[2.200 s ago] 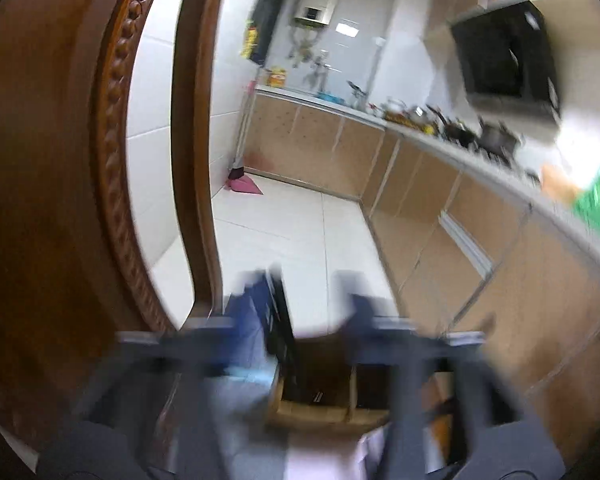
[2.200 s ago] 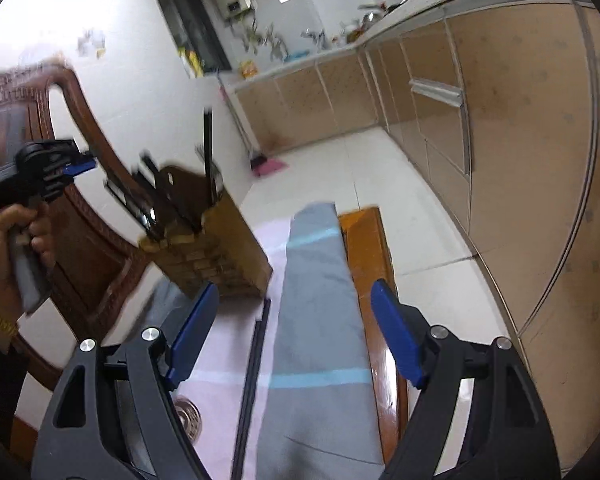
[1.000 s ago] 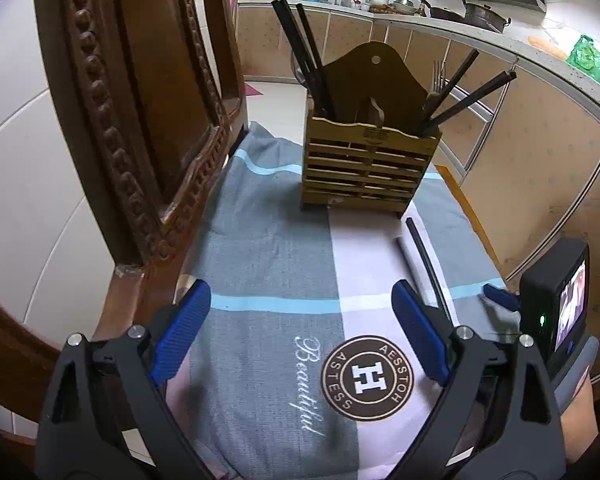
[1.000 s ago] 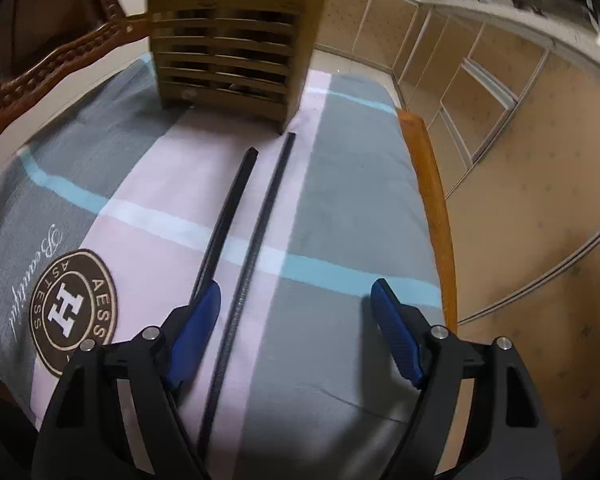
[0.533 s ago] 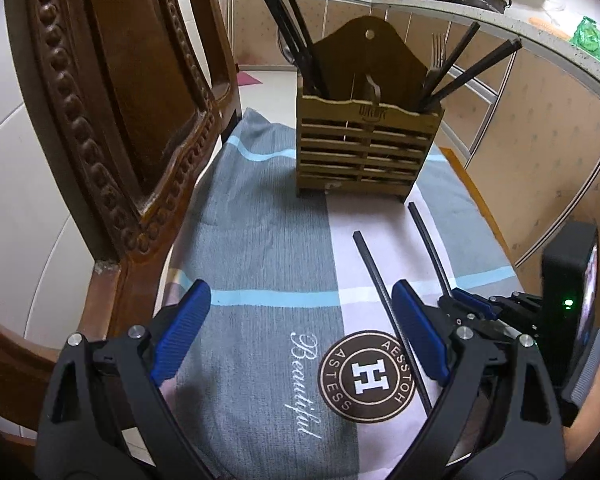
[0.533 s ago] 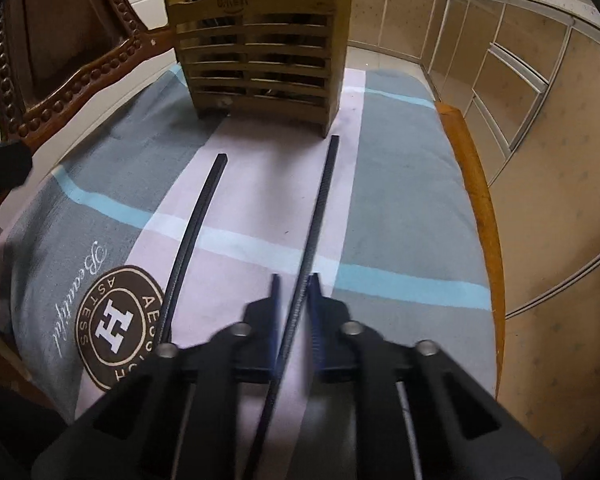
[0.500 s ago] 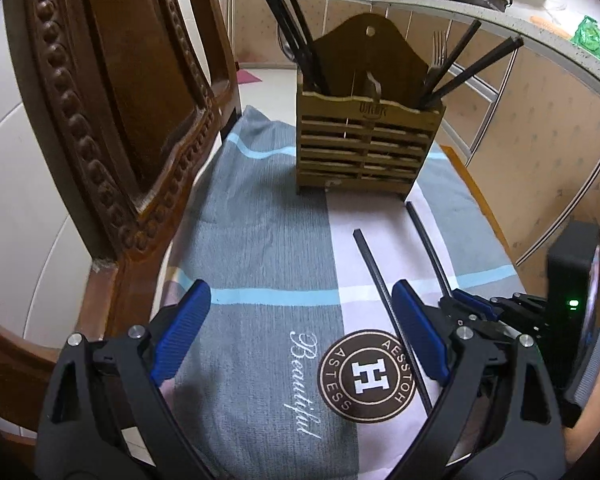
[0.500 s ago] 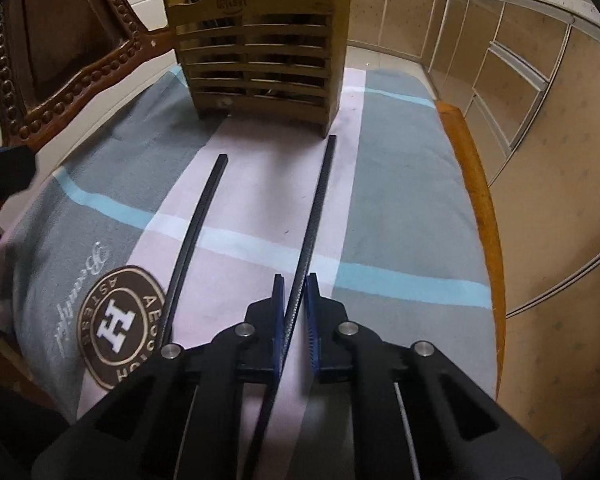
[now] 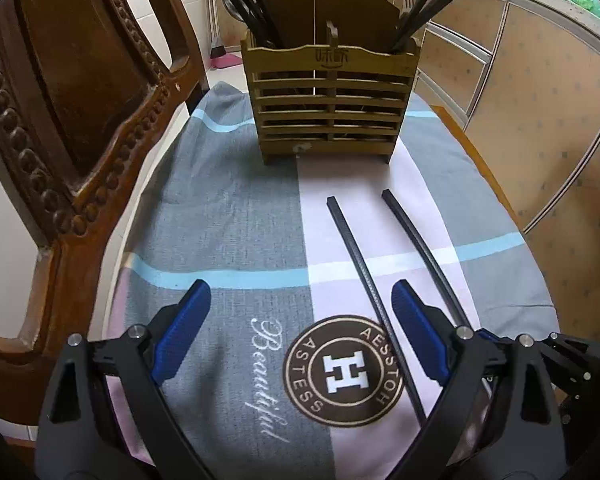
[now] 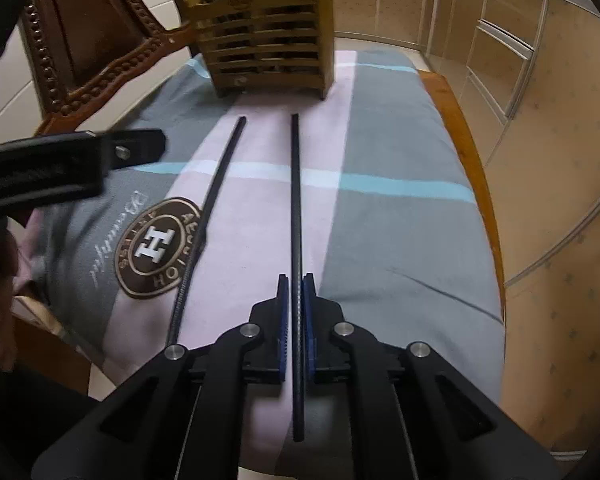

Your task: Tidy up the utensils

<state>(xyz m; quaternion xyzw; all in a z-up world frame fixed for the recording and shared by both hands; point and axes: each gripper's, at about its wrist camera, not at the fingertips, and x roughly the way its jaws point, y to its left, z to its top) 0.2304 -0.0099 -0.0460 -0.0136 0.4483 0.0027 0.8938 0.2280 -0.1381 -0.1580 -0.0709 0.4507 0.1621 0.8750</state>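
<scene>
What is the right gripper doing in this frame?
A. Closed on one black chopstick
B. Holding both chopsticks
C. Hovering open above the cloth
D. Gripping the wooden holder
A: in the right wrist view the right gripper has its blue pads closed on the right chopstick; the other chopstick lies free on the cloth.

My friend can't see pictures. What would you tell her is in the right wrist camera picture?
The right tool is pinched shut on a long black chopstick that points toward a wooden utensil holder. A second black chopstick lies to its left on a grey and pink cloth, and the left tool's arm pokes in from the left edge.
</scene>
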